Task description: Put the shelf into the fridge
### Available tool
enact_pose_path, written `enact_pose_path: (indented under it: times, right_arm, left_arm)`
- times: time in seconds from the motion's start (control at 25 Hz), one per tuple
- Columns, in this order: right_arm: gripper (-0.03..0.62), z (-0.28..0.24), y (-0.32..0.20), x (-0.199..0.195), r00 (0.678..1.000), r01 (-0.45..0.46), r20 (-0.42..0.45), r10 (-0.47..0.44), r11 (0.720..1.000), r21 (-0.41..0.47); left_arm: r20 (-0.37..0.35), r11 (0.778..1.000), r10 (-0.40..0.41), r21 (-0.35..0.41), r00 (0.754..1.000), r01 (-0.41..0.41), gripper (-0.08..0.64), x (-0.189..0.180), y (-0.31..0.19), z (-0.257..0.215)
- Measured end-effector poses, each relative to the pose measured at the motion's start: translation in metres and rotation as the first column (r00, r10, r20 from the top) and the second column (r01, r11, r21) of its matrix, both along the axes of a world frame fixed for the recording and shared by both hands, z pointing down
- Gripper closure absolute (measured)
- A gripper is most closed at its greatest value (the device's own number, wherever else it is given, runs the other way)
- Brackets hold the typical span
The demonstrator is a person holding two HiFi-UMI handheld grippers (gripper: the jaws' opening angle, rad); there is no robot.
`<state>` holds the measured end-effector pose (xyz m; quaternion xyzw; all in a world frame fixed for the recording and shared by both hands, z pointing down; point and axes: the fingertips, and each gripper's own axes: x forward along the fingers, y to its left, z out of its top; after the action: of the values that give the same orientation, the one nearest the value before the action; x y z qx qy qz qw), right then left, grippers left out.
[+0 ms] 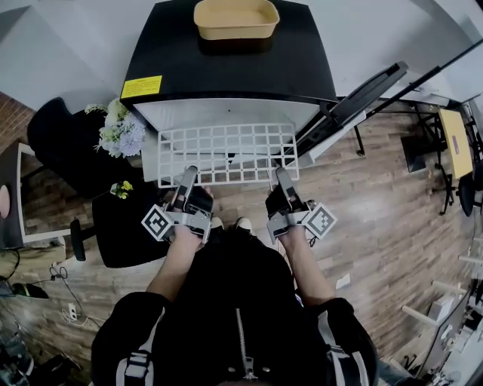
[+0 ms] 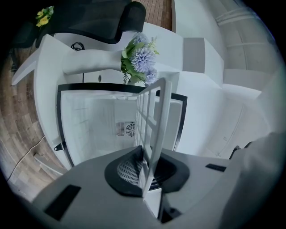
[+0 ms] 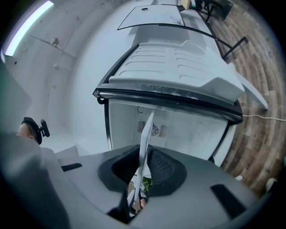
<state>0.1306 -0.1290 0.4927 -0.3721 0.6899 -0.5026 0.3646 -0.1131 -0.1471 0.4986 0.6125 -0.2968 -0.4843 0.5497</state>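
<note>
A white wire-grid shelf (image 1: pixel 226 154) is held level in front of the small black fridge (image 1: pixel 226 68), its far edge at the open white interior (image 2: pixel 98 125). My left gripper (image 1: pixel 186 181) is shut on the shelf's near edge at the left, my right gripper (image 1: pixel 281 179) shut on the near edge at the right. In the left gripper view the shelf (image 2: pixel 154 120) stands edge-on between the jaws; in the right gripper view the shelf (image 3: pixel 144 147) shows as a thin white blade. The fridge door (image 1: pixel 362 98) hangs open to the right.
A tan tray (image 1: pixel 235 18) sits on top of the fridge. A bunch of pale flowers (image 1: pixel 121 132) and a black chair (image 1: pixel 68 143) stand left of the fridge. A black stool (image 1: pixel 124 226) is at my left. Wooden floor spreads to the right.
</note>
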Motion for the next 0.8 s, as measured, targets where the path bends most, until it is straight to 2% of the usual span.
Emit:
enact_pose_path:
  times: [0.36, 0.8]
  right_arm:
    - [0.537, -0.0002, 0.0021, 0.0034, 1.0, -0.021, 0.0, 0.021, 1.0, -0.004]
    - [0.537, 0.0009, 0.0003, 0.0034, 1.0, -0.021, -0.003, 0.021, 1.0, -0.005]
  left_arm:
    - [0.025, 1.0, 0.025, 0.009, 0.999, -0.025, 0.515, 0.004, -0.0044, -0.0048]
    - [0.01, 1.0, 0.03, -0.007, 0.999, -0.03, 0.515, 0.0038, -0.0077, -0.0033]
